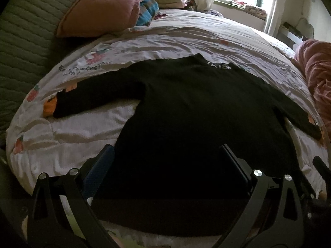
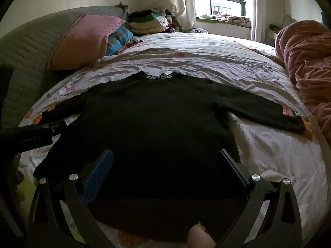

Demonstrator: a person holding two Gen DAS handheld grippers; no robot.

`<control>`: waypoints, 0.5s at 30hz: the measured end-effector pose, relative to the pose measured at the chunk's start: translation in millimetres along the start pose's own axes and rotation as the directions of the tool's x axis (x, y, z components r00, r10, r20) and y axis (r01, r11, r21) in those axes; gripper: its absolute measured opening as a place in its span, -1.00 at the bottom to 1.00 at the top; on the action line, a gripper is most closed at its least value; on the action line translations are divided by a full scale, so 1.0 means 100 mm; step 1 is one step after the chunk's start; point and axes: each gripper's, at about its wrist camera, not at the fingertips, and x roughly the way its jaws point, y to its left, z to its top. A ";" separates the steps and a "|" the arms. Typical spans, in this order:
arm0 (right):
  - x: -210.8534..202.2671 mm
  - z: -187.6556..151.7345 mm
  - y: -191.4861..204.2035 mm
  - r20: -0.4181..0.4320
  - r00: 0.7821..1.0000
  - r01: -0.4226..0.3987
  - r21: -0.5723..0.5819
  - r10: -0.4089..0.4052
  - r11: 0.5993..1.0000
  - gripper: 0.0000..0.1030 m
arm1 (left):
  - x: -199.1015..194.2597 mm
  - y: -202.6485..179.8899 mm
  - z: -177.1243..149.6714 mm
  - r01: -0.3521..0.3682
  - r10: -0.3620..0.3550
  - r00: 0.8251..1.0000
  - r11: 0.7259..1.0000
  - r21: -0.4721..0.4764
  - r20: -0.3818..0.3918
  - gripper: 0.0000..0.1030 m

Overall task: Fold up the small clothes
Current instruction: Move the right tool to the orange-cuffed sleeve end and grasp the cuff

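Note:
A small black long-sleeved top lies flat on the white printed bedsheet, collar with white lettering at the far end, both sleeves spread sideways. My left gripper stands open over the top's near hem, nothing between its fingers. My right gripper is open too, above the hem's right half. The left gripper's dark body shows at the left of the right wrist view. The hem itself is in shadow under the fingers.
A pink pillow and a plaid cloth lie at the far left by a green quilted headboard. Folded clothes are stacked at the back. A pink blanket bunches along the right. A fingertip shows below.

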 end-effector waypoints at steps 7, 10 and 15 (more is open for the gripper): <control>0.12 0.25 -0.10 0.021 1.000 0.003 0.023 -0.003 1.000 0.92 | 0.09 -0.09 0.17 0.014 -0.014 1.000 1.000 0.008 -0.008 0.82; 0.18 0.35 -0.15 0.028 1.000 0.007 0.033 -0.008 0.999 0.92 | 0.14 -0.15 0.27 0.023 -0.023 1.000 1.000 0.015 -0.013 0.82; 0.30 0.50 -0.28 0.021 1.000 0.012 0.068 -0.014 0.998 0.92 | 0.19 -0.28 0.41 0.042 -0.042 0.999 0.998 0.039 -0.010 0.82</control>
